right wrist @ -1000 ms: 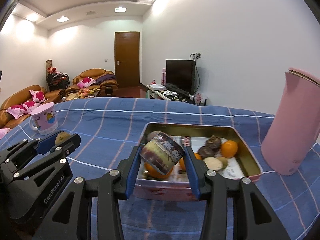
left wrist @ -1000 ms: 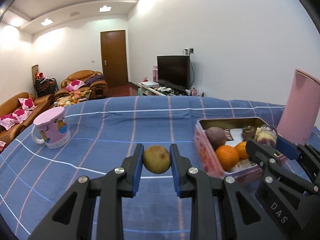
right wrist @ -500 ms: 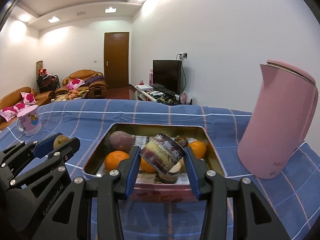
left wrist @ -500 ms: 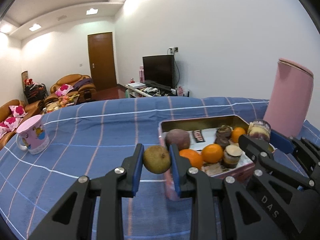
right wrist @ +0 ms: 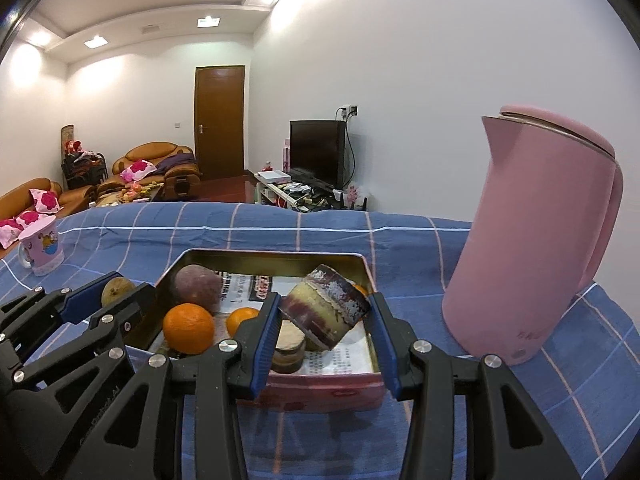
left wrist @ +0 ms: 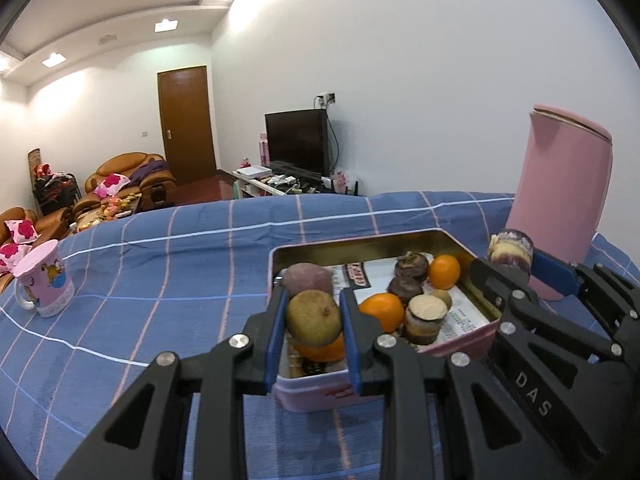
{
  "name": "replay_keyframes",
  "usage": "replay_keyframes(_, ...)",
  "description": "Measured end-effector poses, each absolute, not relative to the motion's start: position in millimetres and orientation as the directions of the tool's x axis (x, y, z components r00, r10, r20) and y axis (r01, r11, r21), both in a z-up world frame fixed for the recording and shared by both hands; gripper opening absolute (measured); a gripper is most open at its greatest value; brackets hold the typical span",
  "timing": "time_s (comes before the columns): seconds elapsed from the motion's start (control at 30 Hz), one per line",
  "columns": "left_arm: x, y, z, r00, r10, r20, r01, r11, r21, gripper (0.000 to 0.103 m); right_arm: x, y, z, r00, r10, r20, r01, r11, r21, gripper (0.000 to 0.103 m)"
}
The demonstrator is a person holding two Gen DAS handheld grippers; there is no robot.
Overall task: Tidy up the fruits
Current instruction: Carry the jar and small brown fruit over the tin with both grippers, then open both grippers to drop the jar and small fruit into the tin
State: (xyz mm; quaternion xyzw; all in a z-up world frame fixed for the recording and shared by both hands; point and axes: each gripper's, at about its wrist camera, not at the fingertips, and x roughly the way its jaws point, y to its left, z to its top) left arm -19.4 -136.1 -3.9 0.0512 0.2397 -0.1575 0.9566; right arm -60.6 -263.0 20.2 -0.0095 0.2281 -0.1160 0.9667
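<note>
Blue checked tablecloth (left wrist: 180, 264), white walls (left wrist: 420, 80)

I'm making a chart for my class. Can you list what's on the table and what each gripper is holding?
surface: blue checked cloth
container: open pink tin, paper lining inside
left gripper: shut on a brownish round fruit, above the tin's near corner
right gripper: shut on a tilted sugarcane piece, above the tin
in the tin: oranges, a purple round fruit, dark cut pieces
beside the tin: pink kettle
far off: pink mug
</note>
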Motion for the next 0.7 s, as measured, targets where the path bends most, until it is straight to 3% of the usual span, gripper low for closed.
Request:
replay_keyframes(0.37, -13, -170, -3, 0.810, -0.325, -0.488, 0.383, 0.924, 0.020, 0.028, -57, -289, 21, 0.853, -0.293, -0.433, 0.292, 0.954, -0.071, 0.046)
replay_keyframes(0.7, 9, -176, -7, 0.772, -0.358, -0.525, 0.389, 0.919, -0.054, 0.028, -46, -299, 23, 0.841, -0.339, -0.422, 0.339, 0.938, -0.077, 0.046)
